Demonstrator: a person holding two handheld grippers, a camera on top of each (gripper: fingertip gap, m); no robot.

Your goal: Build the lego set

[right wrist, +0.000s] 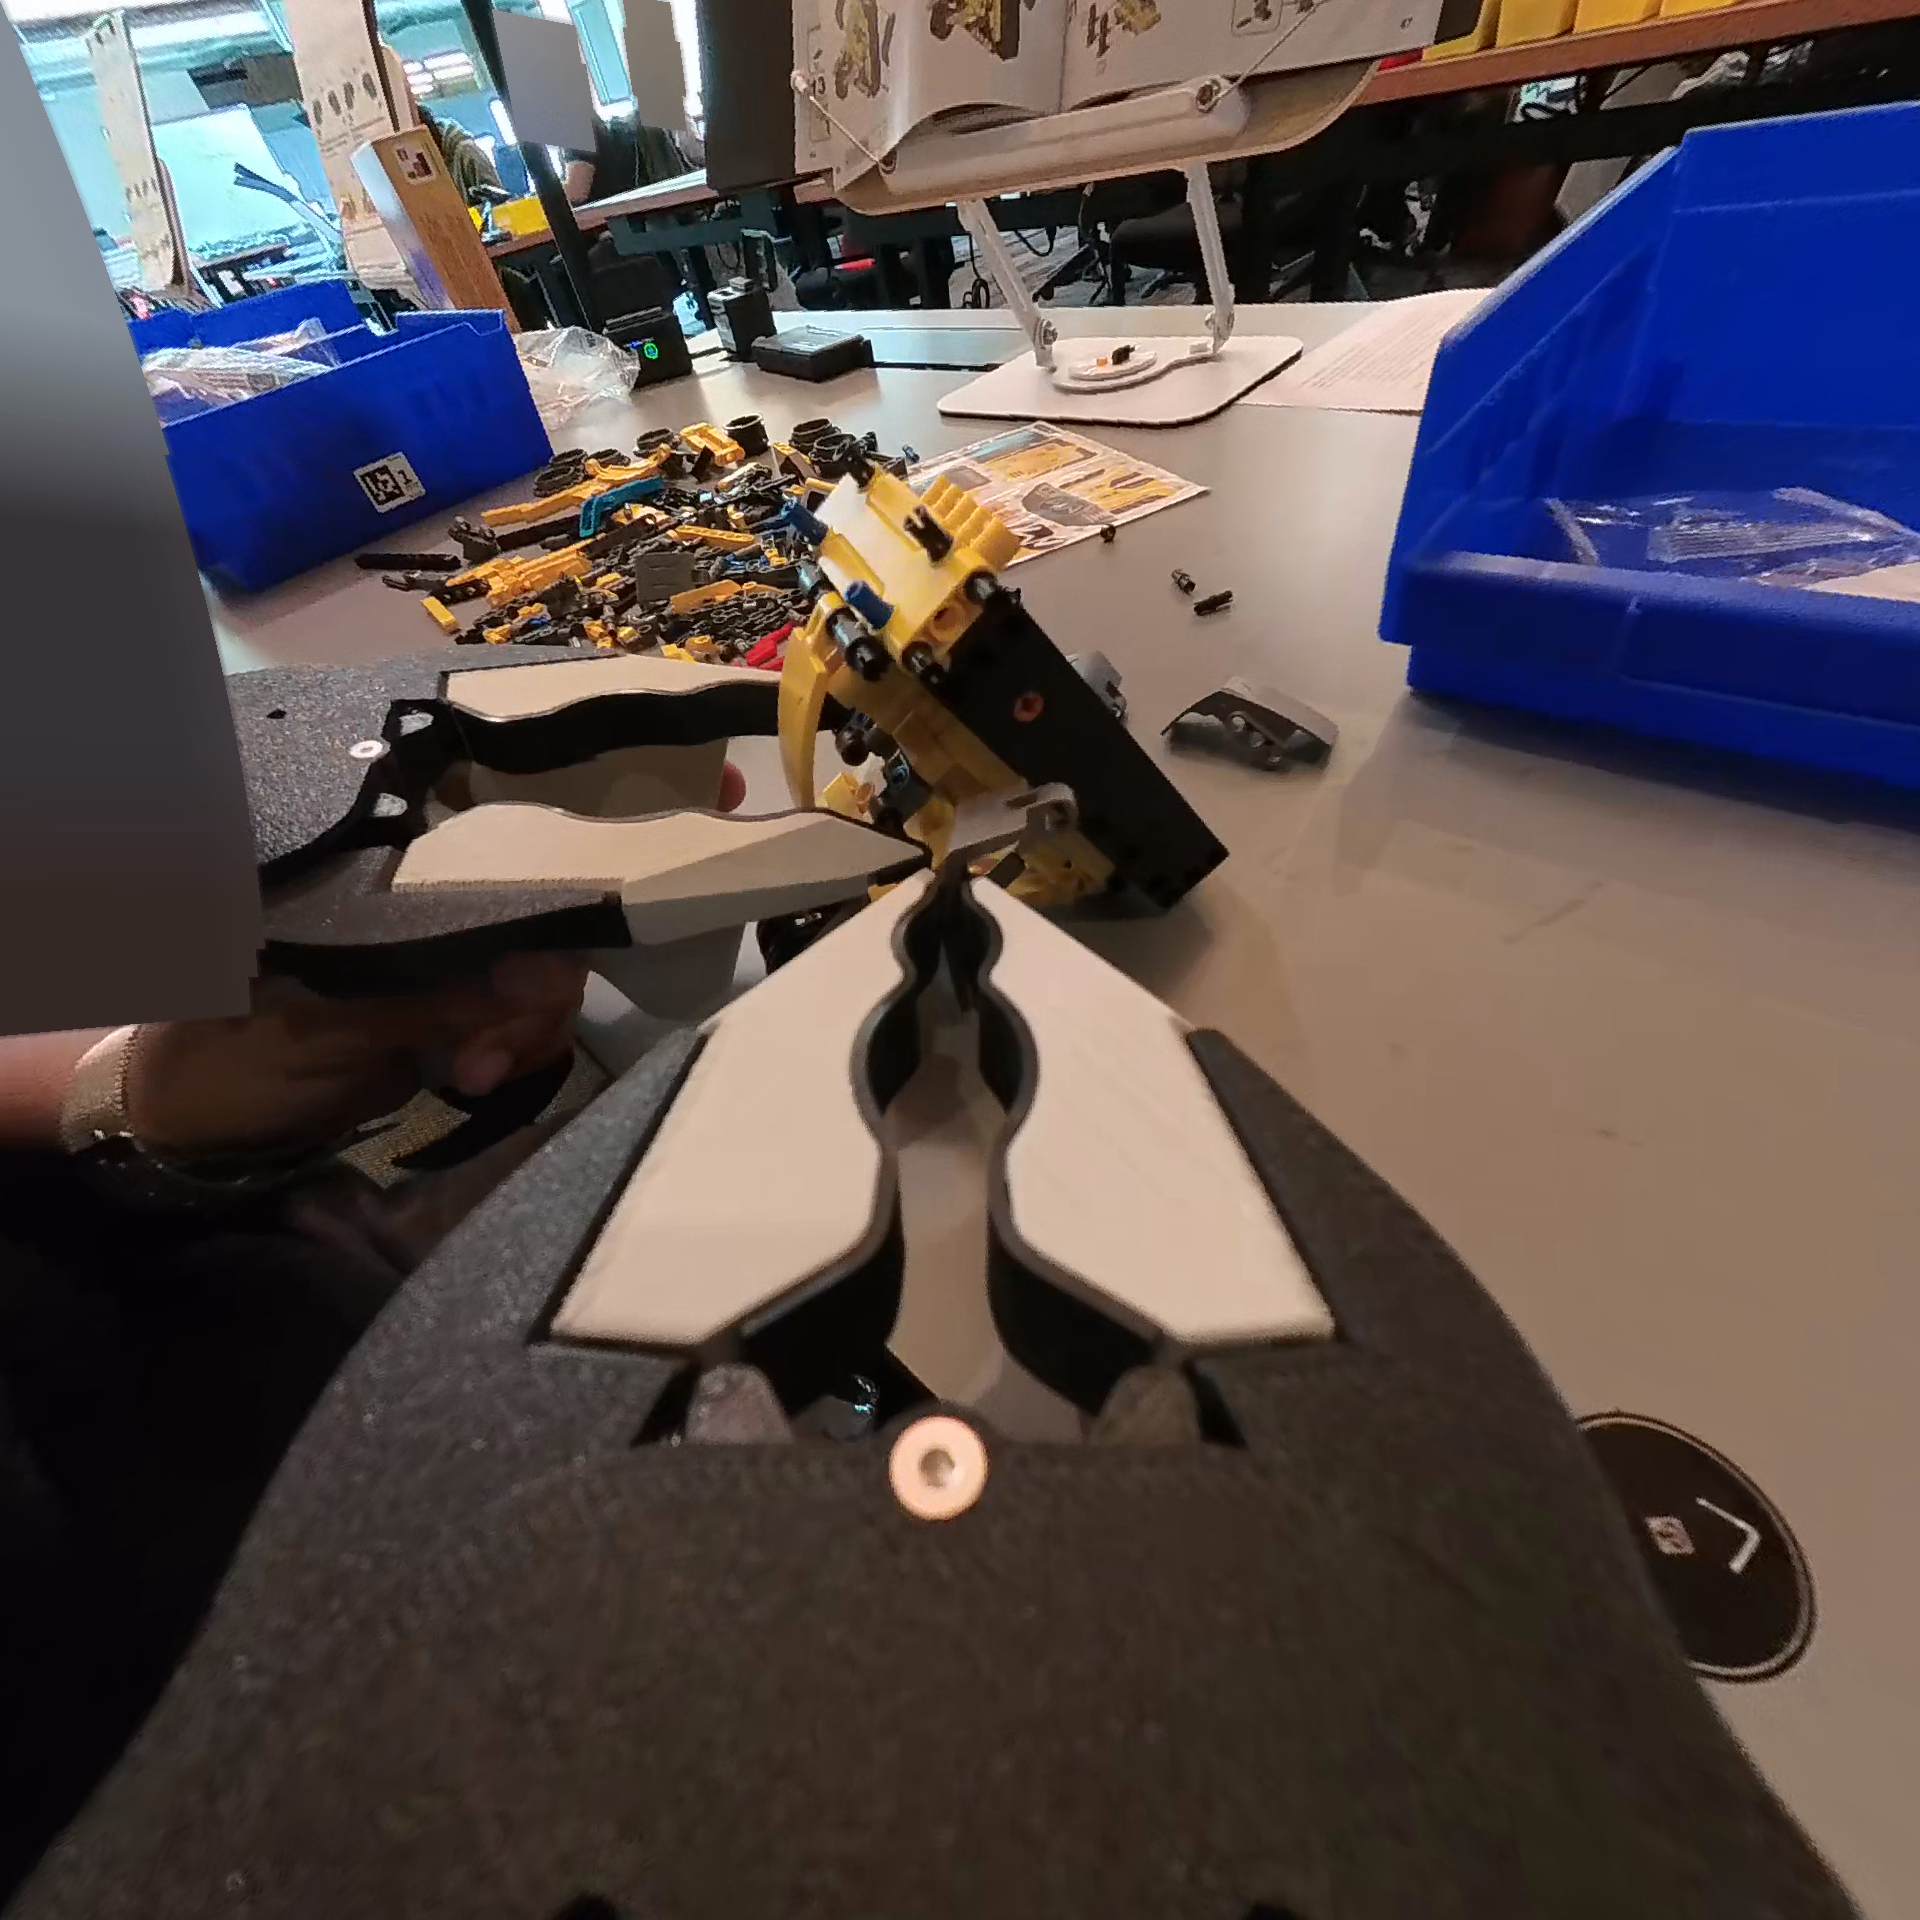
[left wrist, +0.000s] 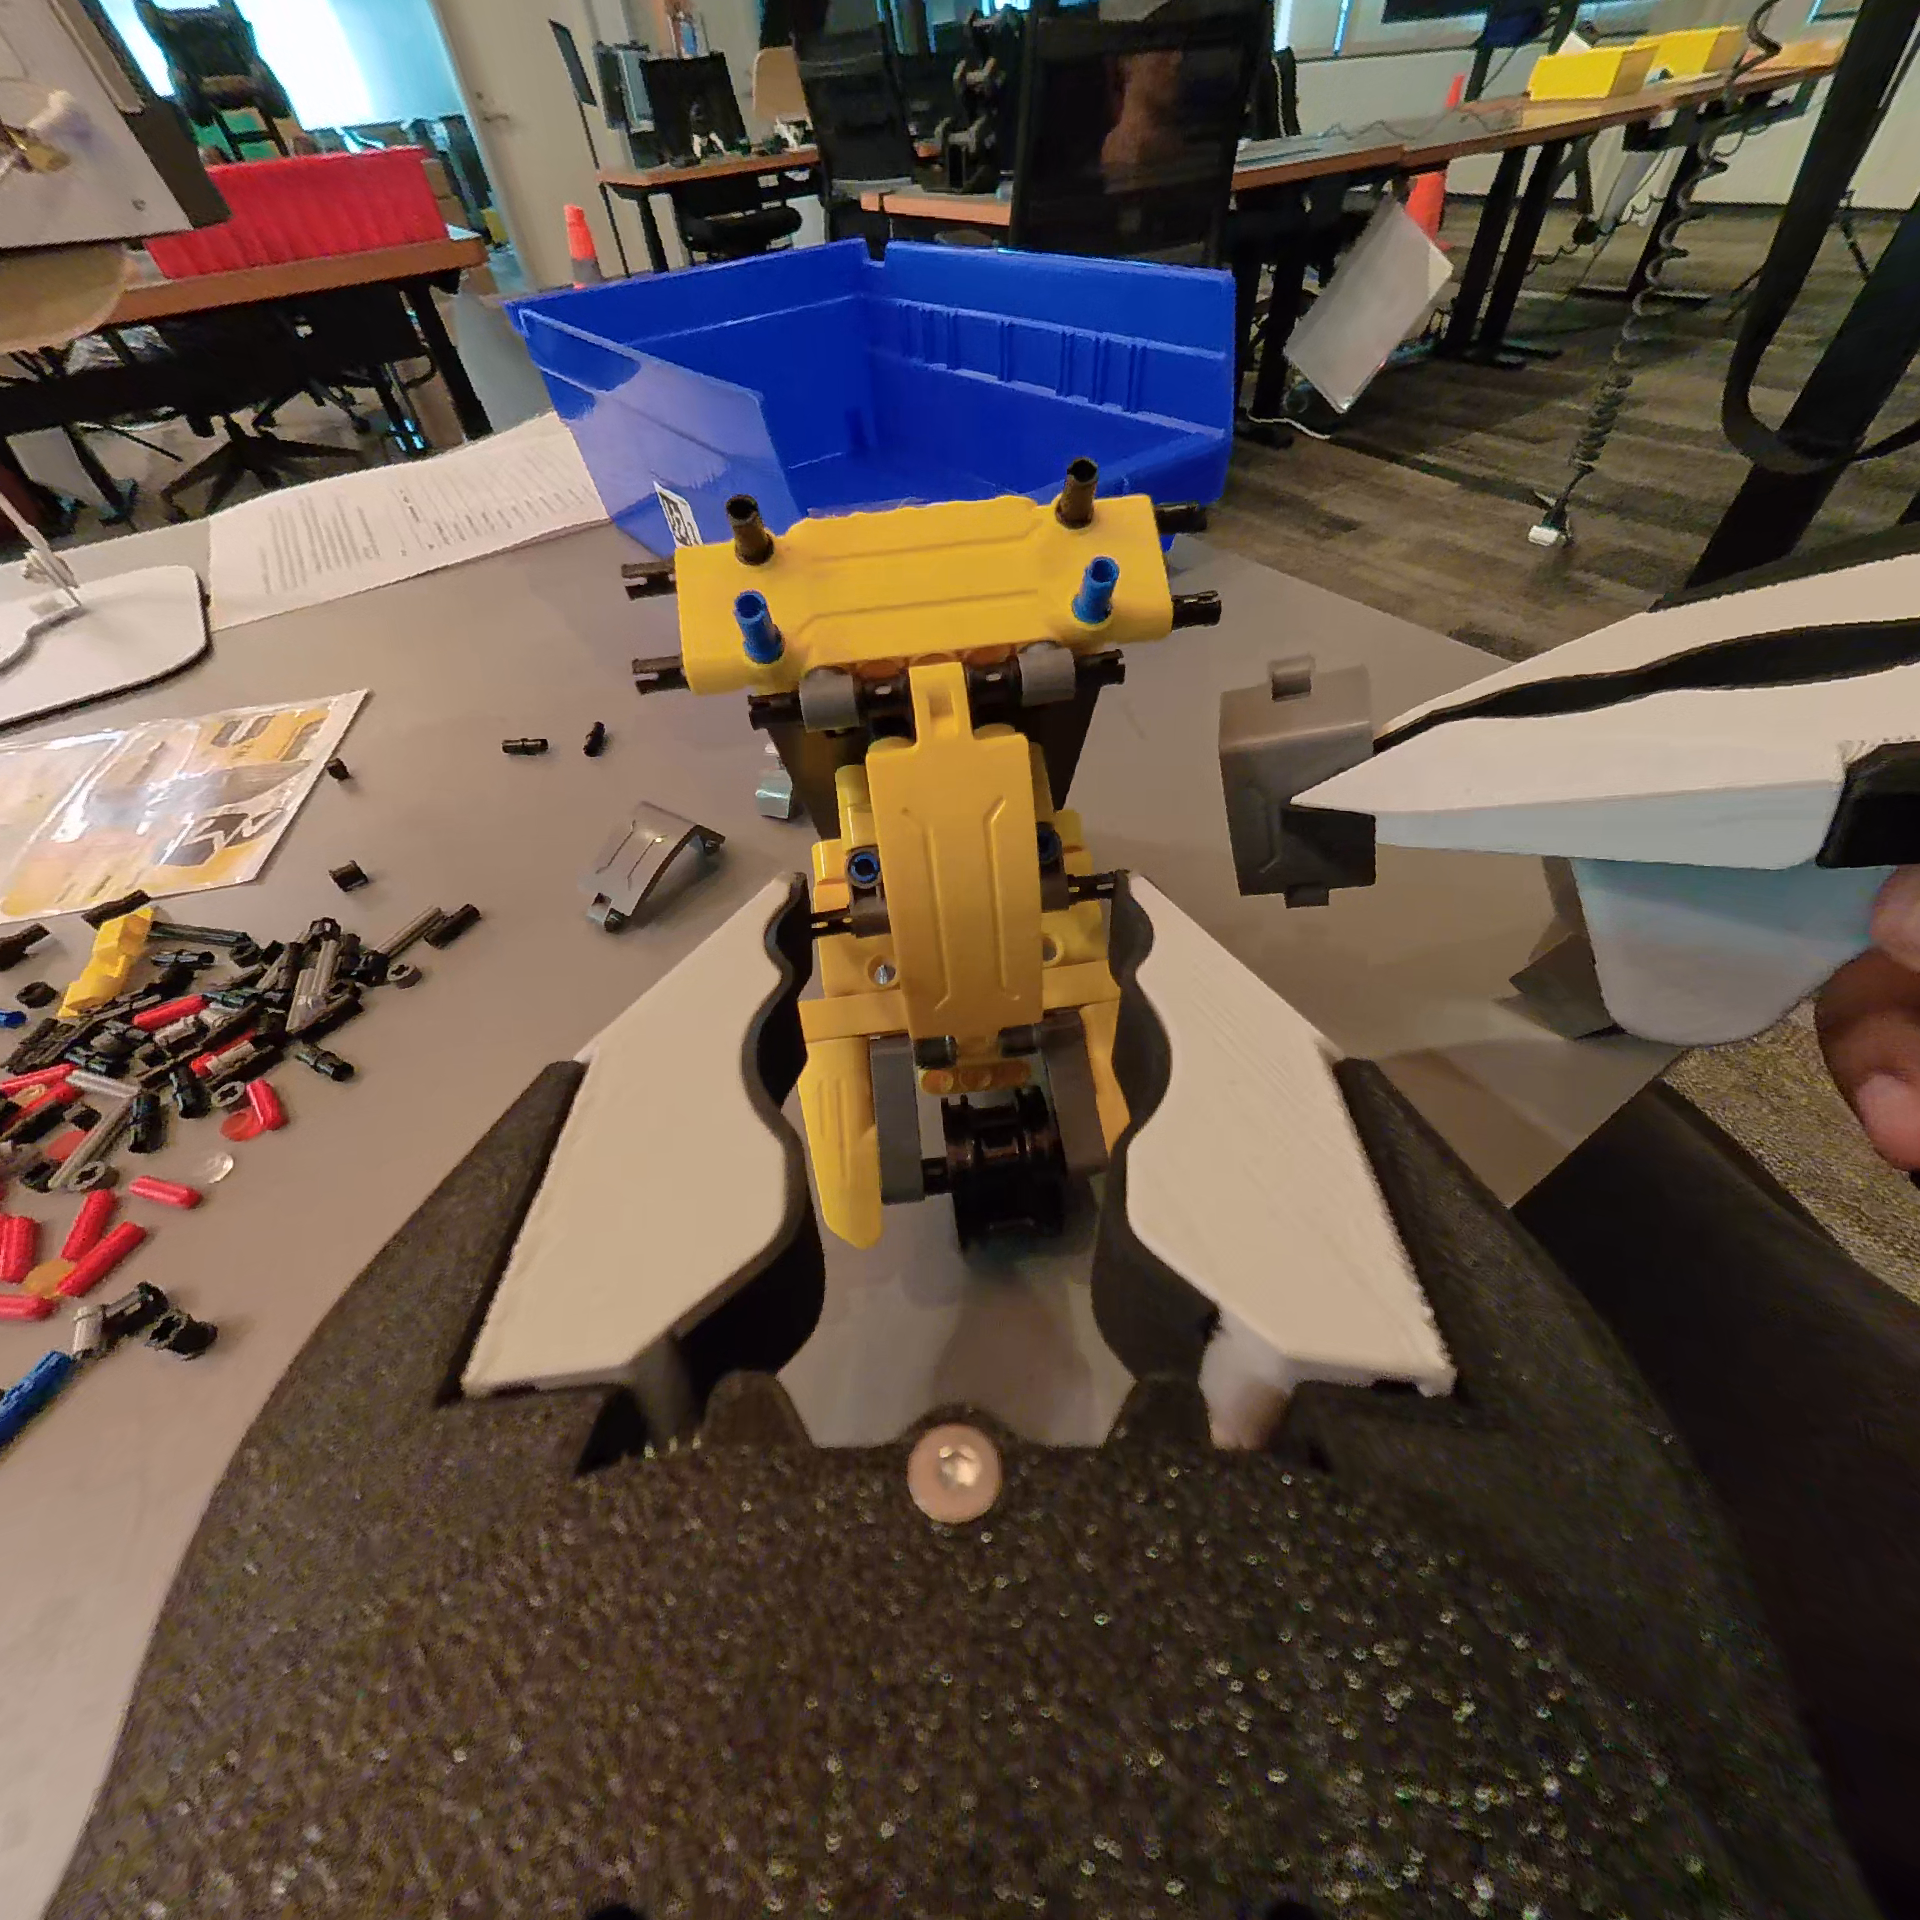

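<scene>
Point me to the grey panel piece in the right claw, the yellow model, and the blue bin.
grey panel piece (left wrist: 1294, 790), left wrist view, its flat face.
yellow model (left wrist: 961, 883), left wrist view, long centre panel.
blue bin (left wrist: 675, 416), left wrist view, near side wall.

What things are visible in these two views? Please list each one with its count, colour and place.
brick model: one, yellow and black, held between the left jaws.
grey panel piece: one, grey, in the right jaws, beside the model.
loose curved panel: one, grey, on the table left of the model.
loose bricks: many, black, red, yellow, piled at the table's left.
blue bin: one, behind the model.
second blue bin: one, far left in the right wrist view.
sticker sheet: one, yellow and black, flat on the table.
table: one, grey.
left gripper: shut on the model.
right gripper: shut on the grey piece.
</scene>
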